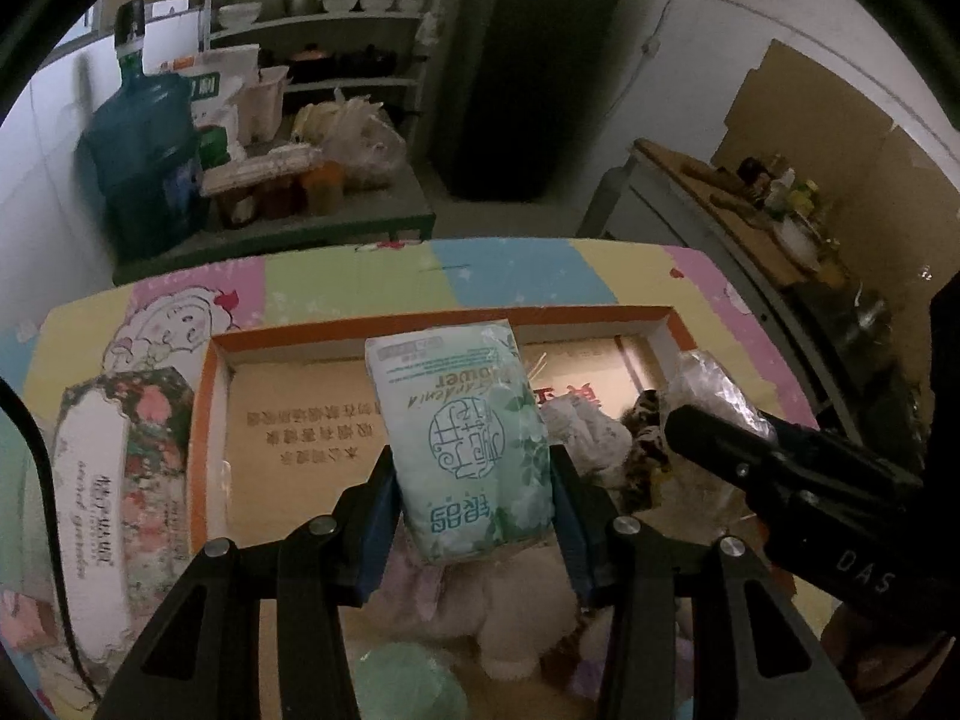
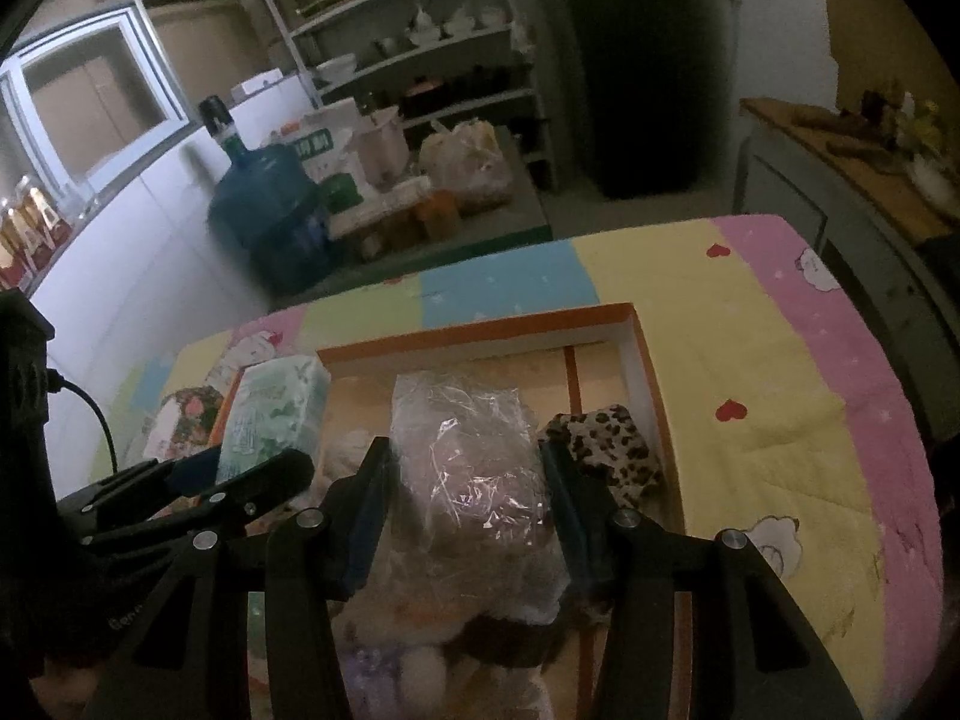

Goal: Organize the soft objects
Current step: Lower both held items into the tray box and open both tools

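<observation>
My left gripper [image 1: 471, 468] is shut on a pale green tissue pack [image 1: 462, 438] and holds it over the orange-rimmed cardboard box [image 1: 438, 319]. My right gripper [image 2: 465, 468] is shut on a clear plastic bag [image 2: 474, 456] with something dark and soft inside, also above the box [image 2: 480, 330]. A leopard-print cloth [image 2: 612, 444] lies in the box to the right of it. Plush toys [image 1: 516, 618] and pale cloths lie in the box below both grippers. The tissue pack [image 2: 270, 420] and left gripper show at left in the right wrist view.
A floral tissue box [image 1: 120, 480] lies left of the cardboard box on a patchwork quilt [image 2: 750, 360]. Beyond are a blue water jug [image 1: 144, 156], a low table with bags, shelves with bowls [image 1: 324, 6], a dark fridge [image 1: 528, 72] and a counter with bottles [image 1: 780, 192].
</observation>
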Demonstrator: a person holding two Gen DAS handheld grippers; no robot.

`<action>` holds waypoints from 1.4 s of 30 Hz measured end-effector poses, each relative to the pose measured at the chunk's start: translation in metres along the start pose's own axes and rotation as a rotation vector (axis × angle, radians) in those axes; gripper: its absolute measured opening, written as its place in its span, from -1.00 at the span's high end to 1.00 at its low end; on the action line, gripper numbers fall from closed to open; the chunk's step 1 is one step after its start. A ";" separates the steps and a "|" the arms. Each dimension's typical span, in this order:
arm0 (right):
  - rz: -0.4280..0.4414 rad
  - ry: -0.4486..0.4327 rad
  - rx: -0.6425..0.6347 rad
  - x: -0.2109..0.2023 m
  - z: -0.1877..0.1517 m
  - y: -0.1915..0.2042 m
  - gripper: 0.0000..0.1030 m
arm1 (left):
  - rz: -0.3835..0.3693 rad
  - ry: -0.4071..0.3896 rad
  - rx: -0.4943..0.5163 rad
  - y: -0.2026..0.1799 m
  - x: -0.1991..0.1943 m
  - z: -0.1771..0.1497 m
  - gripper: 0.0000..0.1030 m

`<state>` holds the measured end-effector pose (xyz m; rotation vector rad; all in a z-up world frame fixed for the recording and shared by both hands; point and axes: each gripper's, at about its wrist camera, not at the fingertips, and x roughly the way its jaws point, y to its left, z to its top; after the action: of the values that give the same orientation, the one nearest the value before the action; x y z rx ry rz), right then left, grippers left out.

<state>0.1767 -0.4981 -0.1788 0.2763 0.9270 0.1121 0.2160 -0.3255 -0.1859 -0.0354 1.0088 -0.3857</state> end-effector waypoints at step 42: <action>-0.017 -0.020 0.019 0.003 0.003 -0.005 -0.25 | -0.017 -0.003 -0.033 0.002 -0.005 0.000 -0.37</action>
<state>0.1803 -0.5031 -0.1811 0.2866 0.9102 0.0854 0.2144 -0.3217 -0.1826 -0.0745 1.0128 -0.3843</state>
